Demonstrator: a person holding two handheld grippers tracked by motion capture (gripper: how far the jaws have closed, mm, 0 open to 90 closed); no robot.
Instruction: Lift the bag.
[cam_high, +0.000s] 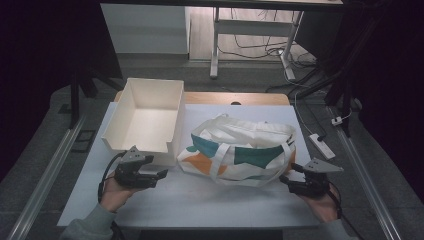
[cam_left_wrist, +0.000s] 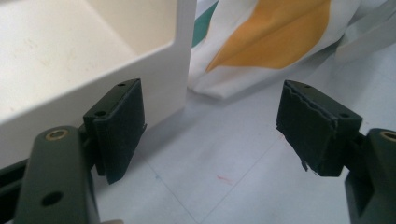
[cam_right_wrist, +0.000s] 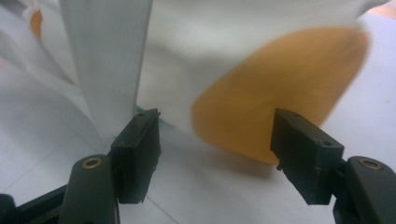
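Note:
A white cloth tote bag (cam_high: 240, 150) with teal and orange patches lies slumped in the middle of the white table mat. My left gripper (cam_high: 161, 174) is low over the mat at the bag's left, near the front corner of a white open box (cam_high: 145, 117). Its jaws stand open with bare mat between them (cam_left_wrist: 210, 135), the box wall (cam_left_wrist: 159, 79) just beyond the left jaw and the bag's orange patch (cam_left_wrist: 271, 42) ahead. My right gripper (cam_high: 286, 179) is at the bag's right end, open (cam_right_wrist: 217, 154) and facing an orange patch (cam_right_wrist: 266, 98), with a white strap (cam_right_wrist: 107, 56) above its left jaw.
The box is empty and stands at the mat's back left. A power strip (cam_high: 322, 146) lies beyond the table's right edge. Metal rails (cam_high: 50, 170) run along both sides. Bare mat (cam_high: 200, 200) stretches in front of the bag.

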